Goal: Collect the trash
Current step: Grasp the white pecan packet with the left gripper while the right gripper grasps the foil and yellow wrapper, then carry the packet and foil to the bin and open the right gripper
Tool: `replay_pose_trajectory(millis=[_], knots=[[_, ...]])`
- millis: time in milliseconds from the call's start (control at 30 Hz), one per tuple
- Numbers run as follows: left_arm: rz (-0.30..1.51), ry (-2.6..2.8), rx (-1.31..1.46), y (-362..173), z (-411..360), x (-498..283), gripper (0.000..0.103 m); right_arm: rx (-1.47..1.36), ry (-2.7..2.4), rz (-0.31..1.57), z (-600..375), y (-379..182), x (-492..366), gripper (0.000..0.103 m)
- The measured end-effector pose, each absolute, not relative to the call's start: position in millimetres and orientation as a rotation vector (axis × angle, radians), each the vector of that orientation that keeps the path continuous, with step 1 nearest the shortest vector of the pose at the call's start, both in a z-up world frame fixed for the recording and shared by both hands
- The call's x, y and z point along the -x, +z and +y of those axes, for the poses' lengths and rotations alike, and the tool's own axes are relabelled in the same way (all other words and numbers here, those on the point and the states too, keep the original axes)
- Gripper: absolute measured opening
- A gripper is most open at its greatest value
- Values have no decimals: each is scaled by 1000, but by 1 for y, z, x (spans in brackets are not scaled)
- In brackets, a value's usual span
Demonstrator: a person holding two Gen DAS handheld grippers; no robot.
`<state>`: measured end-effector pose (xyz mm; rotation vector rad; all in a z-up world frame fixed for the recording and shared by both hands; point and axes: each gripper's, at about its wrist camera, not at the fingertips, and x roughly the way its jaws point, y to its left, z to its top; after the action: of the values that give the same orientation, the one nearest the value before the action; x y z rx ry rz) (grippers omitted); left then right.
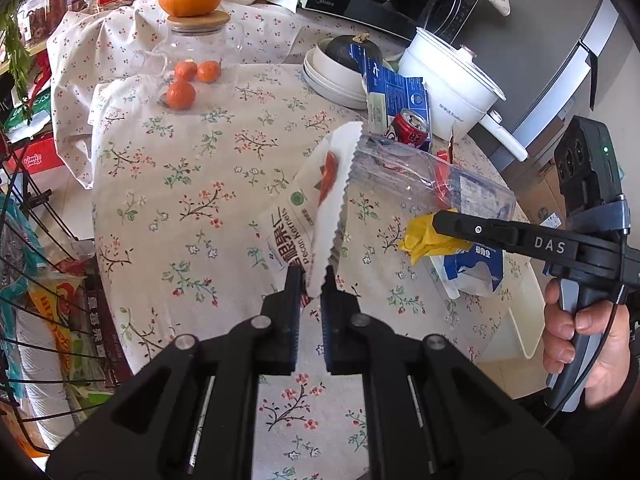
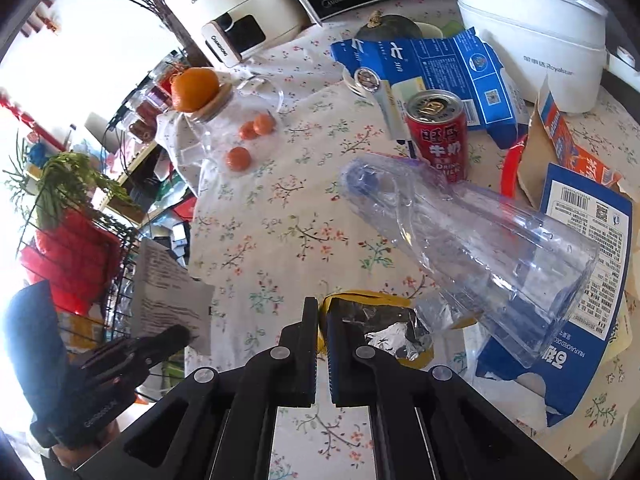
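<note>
Two pieces in hand. Left wrist view: our left gripper [image 1: 312, 280] is pinched on the pecan kernel packet's [image 1: 310, 200] bottom edge; it stands limp above the jaws, light, crinkly. Right wrist view: right gripper [image 2: 322, 312] is closed on the yellow foil wrapper's [image 2: 384, 320] near edge, thin, slippery; we judge edge grips best.

By the glass jar [image 1: 196, 44]: four oranges [image 1: 181, 94], one red can [image 2: 438, 134], one clear bottle [image 2: 460, 240], three blue cartons [image 2: 436, 68].
</note>
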<state>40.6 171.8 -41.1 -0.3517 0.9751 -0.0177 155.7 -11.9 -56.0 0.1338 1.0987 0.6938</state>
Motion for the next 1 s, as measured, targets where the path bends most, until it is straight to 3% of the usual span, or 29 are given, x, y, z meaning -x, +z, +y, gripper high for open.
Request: replay_pose_trajectory(millis=[1000], knots=[[975,-86,356,-35,144,-48,10,-227,709,939,-90,5,-136,3]])
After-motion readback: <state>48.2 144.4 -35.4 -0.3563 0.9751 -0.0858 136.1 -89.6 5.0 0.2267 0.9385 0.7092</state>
